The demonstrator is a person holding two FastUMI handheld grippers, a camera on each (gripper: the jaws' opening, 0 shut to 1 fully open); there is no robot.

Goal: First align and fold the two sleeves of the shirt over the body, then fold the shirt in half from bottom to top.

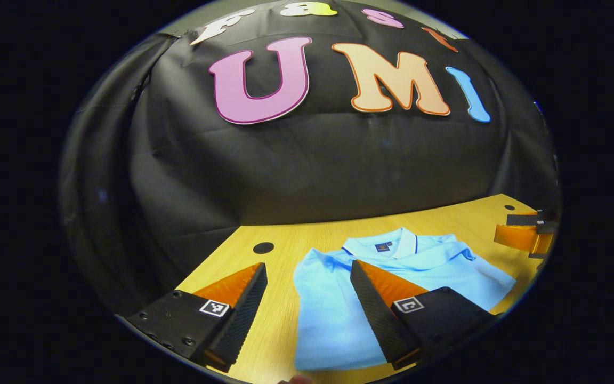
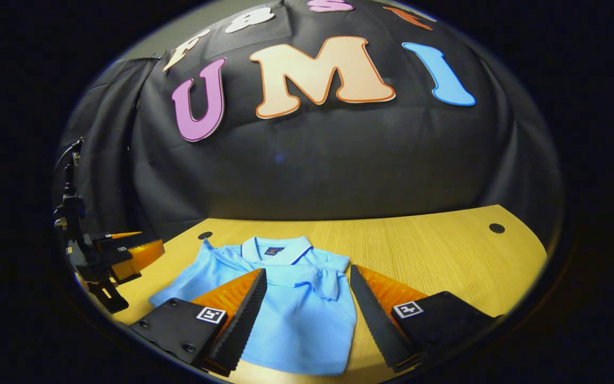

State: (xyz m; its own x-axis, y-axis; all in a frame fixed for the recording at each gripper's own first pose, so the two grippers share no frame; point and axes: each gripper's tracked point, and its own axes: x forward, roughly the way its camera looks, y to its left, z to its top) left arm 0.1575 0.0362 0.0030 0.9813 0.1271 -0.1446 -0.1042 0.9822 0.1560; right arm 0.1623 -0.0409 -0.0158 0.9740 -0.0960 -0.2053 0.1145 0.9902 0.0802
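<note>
The shirt point(image 2: 291, 309) lies flat on the counter point(image 2: 435, 256), collar toward the booth wall, hem toward you. In the right gripper view the sleeve on its right side already looks folded in over the chest, while the sleeve point(image 2: 190, 274) on its left side spreads outward toward the left gripper point(image 2: 131, 256), which hovers just off that edge. So the step in hand is, by my reading, that remaining sleeve.

Both grippers are released and hold nothing: the left gripper's fingers stand wide apart in its own view, straddling the shirt's near side edge, and the right gripper point(image 2: 307, 314) hangs spread over the body panel.

For a clean fold, bring your left gripper down on the sleeve cuff, pinch only the top layer of fabric, and lift just enough to clear the body. Carry it straight across so its edge lines up with the folded sleeve. Use your right gripper to pin the shoulder area if the shirt starts to slide.
</note>
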